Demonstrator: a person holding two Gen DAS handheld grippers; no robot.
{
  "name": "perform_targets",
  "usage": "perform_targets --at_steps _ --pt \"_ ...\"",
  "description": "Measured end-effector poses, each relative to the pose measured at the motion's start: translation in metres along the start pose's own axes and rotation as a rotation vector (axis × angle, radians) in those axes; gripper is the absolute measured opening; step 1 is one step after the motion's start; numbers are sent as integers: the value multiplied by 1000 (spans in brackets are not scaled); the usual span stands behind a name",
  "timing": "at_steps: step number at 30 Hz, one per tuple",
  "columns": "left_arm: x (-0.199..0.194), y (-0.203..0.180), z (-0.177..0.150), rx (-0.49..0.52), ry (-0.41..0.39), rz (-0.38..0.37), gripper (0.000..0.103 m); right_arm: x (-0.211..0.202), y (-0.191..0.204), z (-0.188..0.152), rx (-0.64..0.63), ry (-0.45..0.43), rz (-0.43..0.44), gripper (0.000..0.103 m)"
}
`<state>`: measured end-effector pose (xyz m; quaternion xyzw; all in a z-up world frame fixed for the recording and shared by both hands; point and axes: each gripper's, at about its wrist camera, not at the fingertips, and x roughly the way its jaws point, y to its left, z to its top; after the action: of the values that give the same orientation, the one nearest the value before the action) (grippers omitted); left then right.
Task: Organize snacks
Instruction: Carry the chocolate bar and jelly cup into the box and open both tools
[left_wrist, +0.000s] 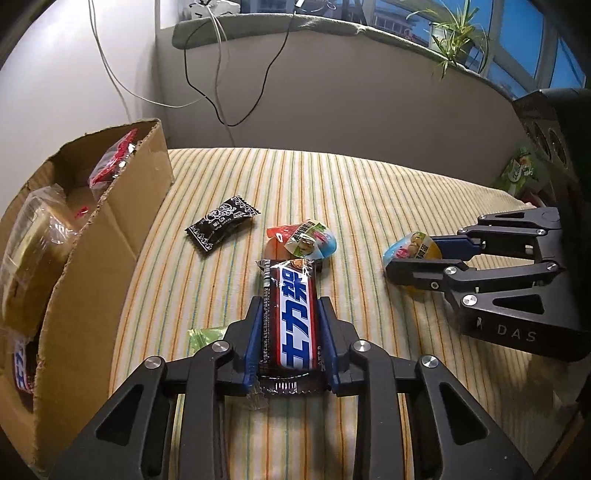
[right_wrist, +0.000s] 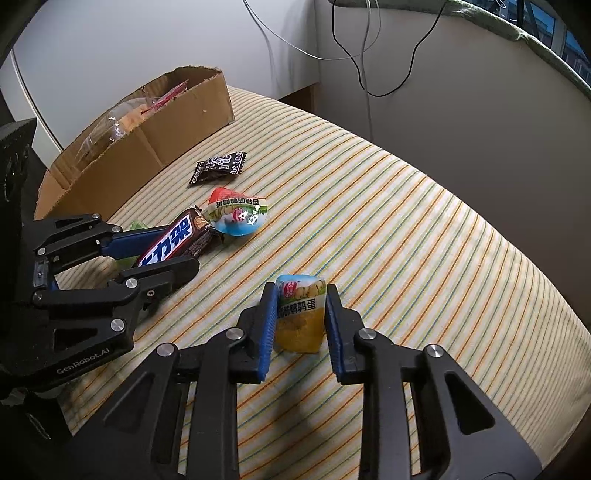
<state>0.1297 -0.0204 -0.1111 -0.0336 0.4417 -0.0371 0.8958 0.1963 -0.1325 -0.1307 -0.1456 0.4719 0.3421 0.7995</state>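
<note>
Gripping the chocolate bar (left_wrist: 290, 317) lengthwise, the left tool (left_wrist: 290, 314) has its blue pads pressed against both long sides of the wrapper, with the bar lying on the striped cloth (left_wrist: 369, 192). The right tool (right_wrist: 301, 306) is clenched on a yellow snack pouch (right_wrist: 300, 314), also resting on the cloth, to the right of the bar. No earlier view is supplied, so only the present grip is stated. Directly beyond the bar's far end, touching it, lies a second pouch (left_wrist: 303, 242) (red, white and blue wrapper). A black sweet packet (left_wrist: 221, 225) lies farther away and to the left of the bar, apart from it. The cardboard box (left_wrist: 103, 236) stands to the left of the bar at the cloth's edge, open-topped and already containing several wrapped snacks. A green wrapper (left_wrist: 205, 334) shows just left of the bar, partly hidden by the left tool.
</note>
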Motion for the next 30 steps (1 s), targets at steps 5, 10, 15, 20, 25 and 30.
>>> perform_targets --at_steps 5,10,15,20,25,30 --pt "-8 2 1 -15 -15 -23 27 -6 -1 0 13 -12 -2 25" --pt "-19 5 1 -30 -35 -42 27 -15 3 1 10 -26 -11 25" --pt "-37 11 1 -36 -71 -47 27 -27 9 4 -2 -46 -17 25" --pt "-52 23 -2 -67 -103 -45 27 -40 21 12 -17 -71 -15 25" --pt "-62 34 -3 -88 -129 -35 27 -48 37 26 -46 -97 -15 25" --pt "-72 53 -4 -116 -148 -15 27 -50 52 45 -65 -118 -1 25"
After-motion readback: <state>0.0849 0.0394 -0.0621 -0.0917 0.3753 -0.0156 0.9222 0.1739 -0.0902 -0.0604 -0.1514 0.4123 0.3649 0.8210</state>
